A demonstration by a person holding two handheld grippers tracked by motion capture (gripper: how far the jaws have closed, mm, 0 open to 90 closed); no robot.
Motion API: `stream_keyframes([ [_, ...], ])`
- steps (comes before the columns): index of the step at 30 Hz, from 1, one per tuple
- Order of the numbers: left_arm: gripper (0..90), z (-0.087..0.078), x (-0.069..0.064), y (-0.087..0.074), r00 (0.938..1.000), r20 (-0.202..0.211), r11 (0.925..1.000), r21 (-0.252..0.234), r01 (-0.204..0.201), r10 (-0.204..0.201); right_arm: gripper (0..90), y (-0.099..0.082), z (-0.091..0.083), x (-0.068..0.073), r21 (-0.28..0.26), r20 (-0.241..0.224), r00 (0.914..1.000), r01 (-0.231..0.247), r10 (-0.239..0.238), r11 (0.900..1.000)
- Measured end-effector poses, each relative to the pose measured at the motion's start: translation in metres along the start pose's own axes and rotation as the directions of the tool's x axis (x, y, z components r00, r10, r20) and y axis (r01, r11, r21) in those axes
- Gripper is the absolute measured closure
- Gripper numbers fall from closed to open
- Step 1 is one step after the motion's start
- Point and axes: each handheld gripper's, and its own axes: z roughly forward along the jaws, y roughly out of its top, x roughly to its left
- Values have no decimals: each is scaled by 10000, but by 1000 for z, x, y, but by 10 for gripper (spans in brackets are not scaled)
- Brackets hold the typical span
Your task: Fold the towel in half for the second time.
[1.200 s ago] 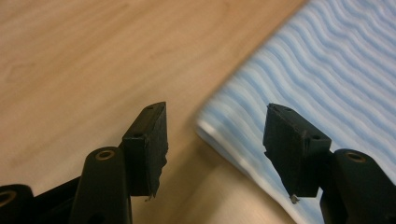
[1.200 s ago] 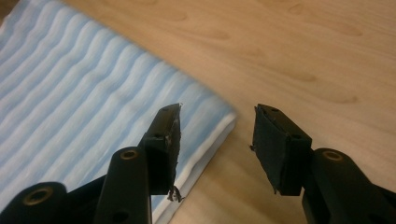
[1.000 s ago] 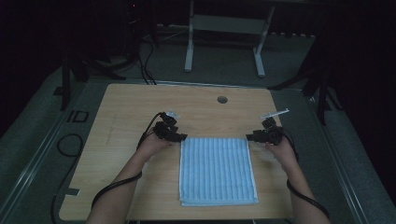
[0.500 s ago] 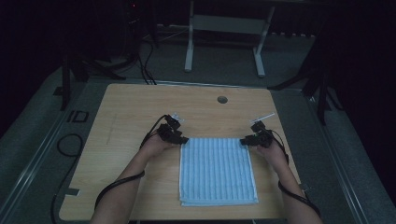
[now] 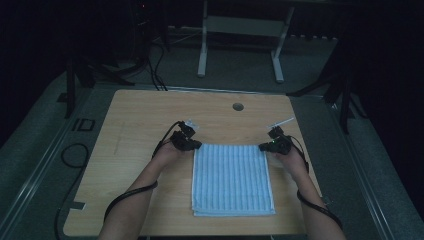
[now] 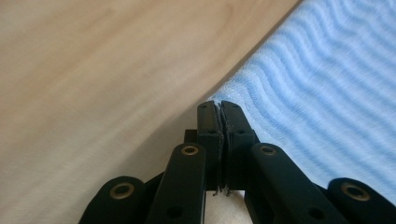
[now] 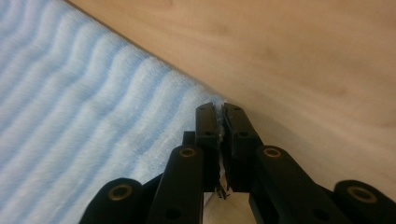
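A light blue striped towel (image 5: 232,180) lies flat on the wooden table (image 5: 145,115), toward its near right part. My left gripper (image 5: 196,146) sits at the towel's far left corner. In the left gripper view the jaws (image 6: 218,106) have just been closing and now pinch the corner of the towel (image 6: 327,93). At the far right corner is my right gripper (image 5: 262,147). Its jaws (image 7: 219,108) have also just been closing, and white towel (image 7: 70,102) fabric shows squeezed between them. Both forearms reach in from the near edge.
A small round hole (image 5: 238,106) sits in the tabletop near its far edge. Beyond the table stands a white metal frame (image 5: 240,25) on the dark floor. Cables (image 5: 70,155) lie on the floor at the left. Bare wood surrounds the towel.
Both grippers have come in to the towel's far corners. The right one moved left and down, the left one shifted slightly. Both now sit at the cloth's edge.
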Motion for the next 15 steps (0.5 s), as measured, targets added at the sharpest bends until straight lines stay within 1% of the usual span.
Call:
stream_keyframes([
  [2, 875, -7, 2, 5, 9999, -88, 9998, -206, 58, -59, 854, 7, -7, 0, -254, 0, 10000, 55, -55, 9997],
  [3, 875, -13, 3, 9, 9997, -245, 9991, -412, 89, -99, 854, 11, -10, 1, -337, 12, 10000, 71, -70, 9994],
  [4, 875, -18, 4, 13, 9997, -198, 9987, -497, 113, -123, 854, 16, -16, 1, -515, 33, 10000, 92, -90, 9986],
  [5, 875, -22, 4, 16, 9993, -368, 9980, -639, -15, -8, 854, 20, -20, 2, -648, 87, 9999, 152, -147, 9978],
  [6, 874, -27, 5, 19, 9991, -413, 9967, -815, 16, -50, 854, 24, -25, 3, -721, 129, 9997, 225, -216, 9971],
  [7, 874, -32, 6, 21, 9993, -373, 9961, -887, -21, -13, 855, 28, -29, 4, -826, 173, 9995, 287, -273, 9962],
  [8, 874, -38, 6, 24, 9982, -576, 9950, -979, -210, 154, 855, 32, -34, 5, -942, 194, 9993, 327, -310, 9950],
  [9, 874, -43, 6, 26, 9986, -518, 9928, -1194, -106, 45, 855, 36, -38, 6, -1079, 199, 9991, 388, -369, 9934],
  [10, 874, -48, 7, 28, 9991, -425, 9914, -1304, -106, 51, 855, 39, -43, 7, -1238, 213, 9990, 426, -403, 9914],
  [11, 874, -54, 6, 30, 9984, -550, 9900, -1394, -229, 153, 855, 41, -48, 8, -1373, 190, 9990, 430, -407, 9896],
  [13, 874, -64, 3, 33, 9986, -478, 9881, -1511, -293, 223, 854, 45, -58, 9, -1680, 112, 9987, 500, -488, 9845],
  [14, 873, -64, 3, 33, 9986, -478, 9881, -1511, -293, 223, 854, 45, -58, 9, -1680, 112, 9987, 500, -488, 9845],
  [15, 873, -69, 1, 34, 9973, -653, 9860, -1608, -450, 349, 854, 46, -62, 10, -1812, 84, 9985, 548, -542, 9819],
])
